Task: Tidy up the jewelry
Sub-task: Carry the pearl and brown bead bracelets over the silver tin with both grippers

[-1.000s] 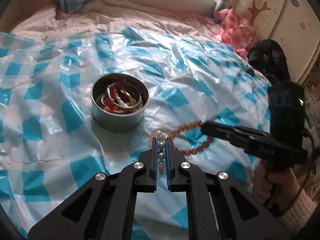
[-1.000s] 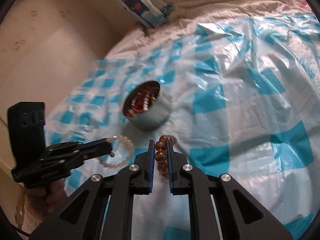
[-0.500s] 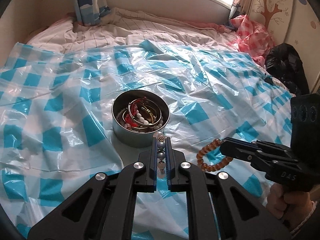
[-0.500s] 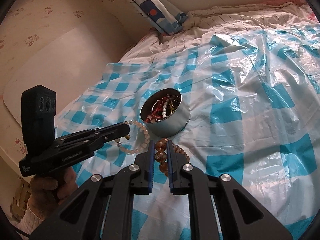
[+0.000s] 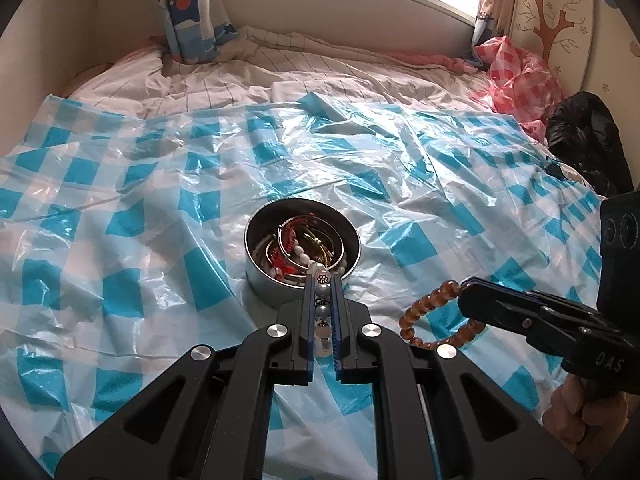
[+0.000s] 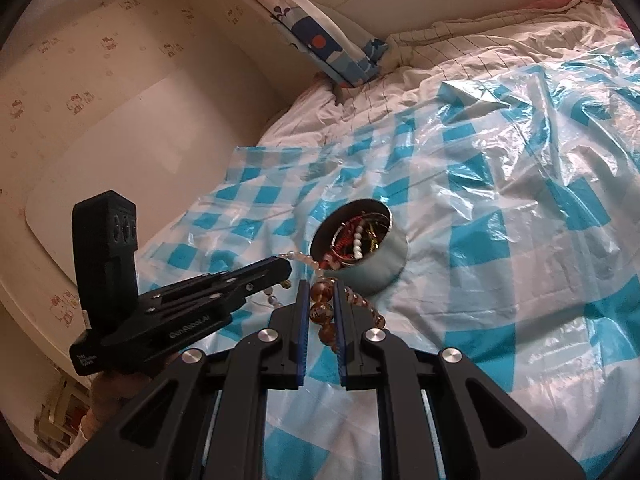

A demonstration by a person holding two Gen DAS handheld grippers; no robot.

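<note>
A round metal tin [image 5: 256,276] [image 6: 384,264] holding bangles and bead strings stands on a blue-checked plastic sheet [image 5: 120,240] spread over the bed. My left gripper [image 5: 322,280] is shut on a pale and grey bead bracelet [image 5: 322,308], held just short of the tin's near rim; the bracelet also shows in the right wrist view [image 6: 300,258]. My right gripper [image 6: 322,284] is shut on a brown bead bracelet [image 6: 322,312], held above the sheet right of the tin; its loop hangs in the left wrist view [image 5: 428,308].
A blue patterned pillow [image 5: 192,12] leans at the head of the bed. A red-checked bag [image 5: 520,76] and a black bag [image 5: 584,140] lie at the right edge by the wall. The bed sheet [image 5: 280,68] is rumpled beyond the plastic.
Both grippers have lifted their bracelets off the sheet and moved back and up; the tin now sits farther ahead in both views. Both stay shut.
</note>
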